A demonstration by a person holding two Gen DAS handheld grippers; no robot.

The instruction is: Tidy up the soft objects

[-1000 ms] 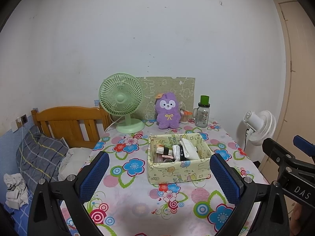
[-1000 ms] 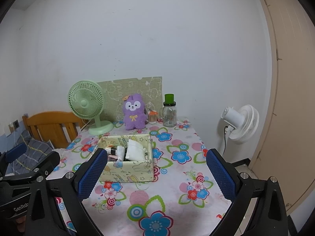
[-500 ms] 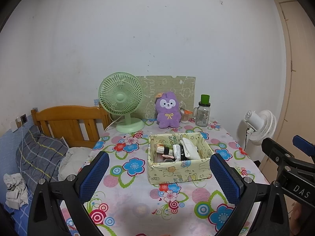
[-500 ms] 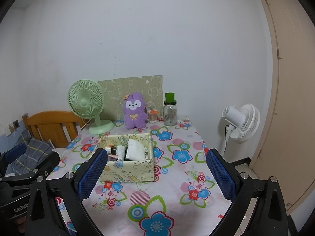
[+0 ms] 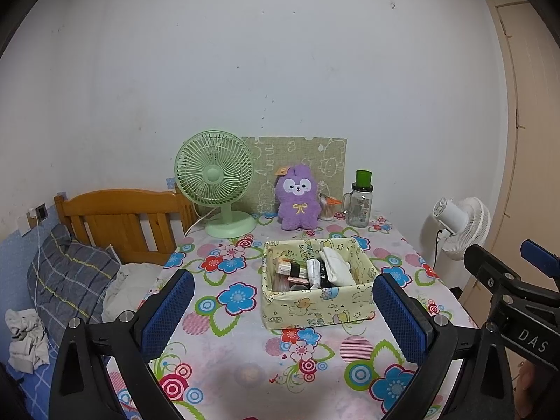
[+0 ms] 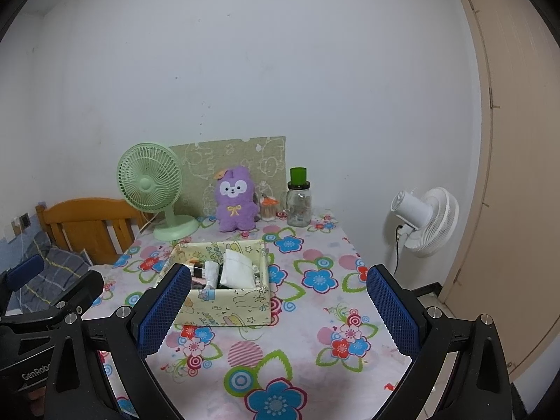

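A pale yellow fabric box sits mid-table on the flowered cloth. It holds several rolled soft items, among them a white folded cloth and black and pink rolls. A purple plush toy stands upright at the back of the table. My left gripper is open and empty, held above the table's near edge in front of the box. My right gripper is open and empty, to the right of the left one.
A green desk fan and a glass jar with a green lid stand at the back by a patterned board. A wooden bed headboard and pillow are left; a white fan and door right.
Both grippers have drifted very slightly; the view barely shifts. Nothing on the table has moved and both grippers stay open.
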